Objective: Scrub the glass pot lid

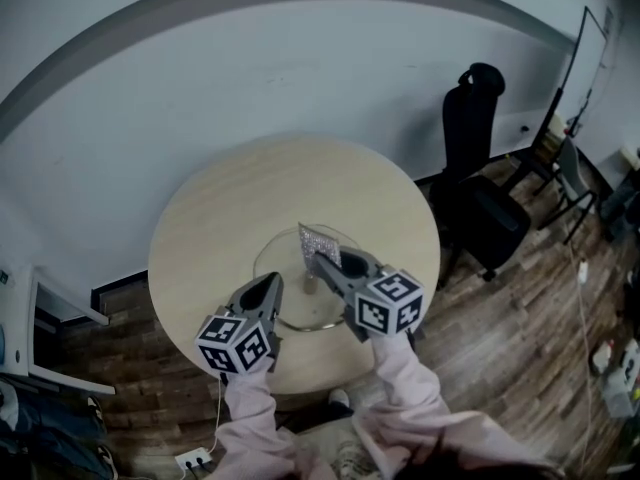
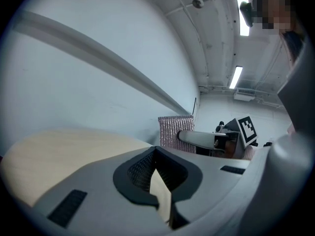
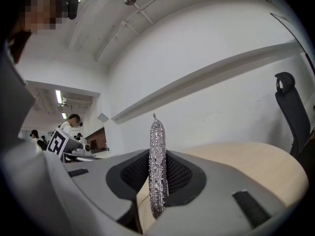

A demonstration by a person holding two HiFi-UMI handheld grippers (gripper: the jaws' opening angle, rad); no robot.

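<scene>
Scourer (image 3: 157, 146) upright, long axis vertical, clamped in right tool (image 3: 157, 181) | left tool (image 2: 156, 161) clenched, empty | glass lid (image 1: 275, 268) flat

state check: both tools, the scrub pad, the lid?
left tool: shut, nothing between its jaws.
right tool: shut on the scrub pad.
scrub pad: clamped, standing upright out of the jaws, over the lid; contact with the lid can't be told.
glass pot lid: flat on the table, not gripped.
</scene>
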